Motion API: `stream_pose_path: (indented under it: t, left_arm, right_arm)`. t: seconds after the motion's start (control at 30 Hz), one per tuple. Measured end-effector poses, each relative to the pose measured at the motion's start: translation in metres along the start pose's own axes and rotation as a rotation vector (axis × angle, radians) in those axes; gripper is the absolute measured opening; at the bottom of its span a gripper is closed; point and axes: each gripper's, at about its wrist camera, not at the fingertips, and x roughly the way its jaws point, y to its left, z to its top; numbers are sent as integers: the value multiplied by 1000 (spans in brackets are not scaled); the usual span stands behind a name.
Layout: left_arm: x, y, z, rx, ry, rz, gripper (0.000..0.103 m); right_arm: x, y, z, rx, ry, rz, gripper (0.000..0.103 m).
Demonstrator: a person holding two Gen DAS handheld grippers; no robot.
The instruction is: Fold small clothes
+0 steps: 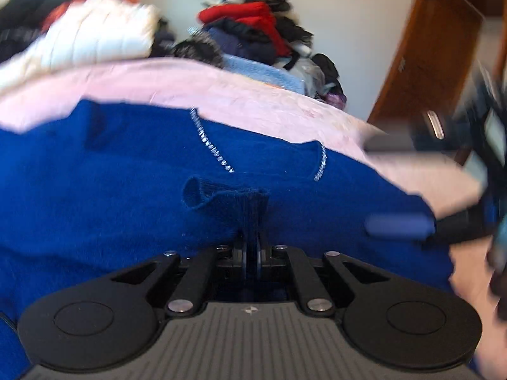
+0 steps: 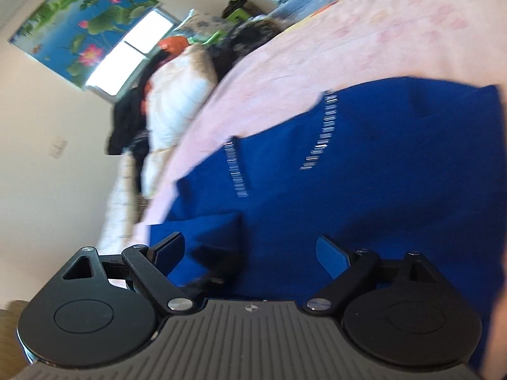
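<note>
Both wrist cameras sit low and close over the blue sweater on the pink bedspread. The left looks level toward the clothes pile at 12 o'clock — the right, rolled, sees the window at 10 o'clock.

Ahead of the left gripper, its fingertips are buried in a bunched fold of the blue sweater. To its right, the other gripper is a blur, cut off by the edge.
</note>
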Motion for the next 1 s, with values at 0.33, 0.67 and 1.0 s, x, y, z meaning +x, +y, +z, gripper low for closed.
stream_pose_path:
  t: [0.33,0.67,1.0]
  left_arm:
    - [-15,-23,-12,291,-30,-12,9]
    - [-10,-23,-9,320,-13,18,17]
    - [-24,-10,-9,274,-53,-5,33]
  right_arm:
    - [65,41,18,-66,260,-14,86]
    - [72,53,6,-230,309,-125,83]
    - [74,51,11,-296,328,-178,8]
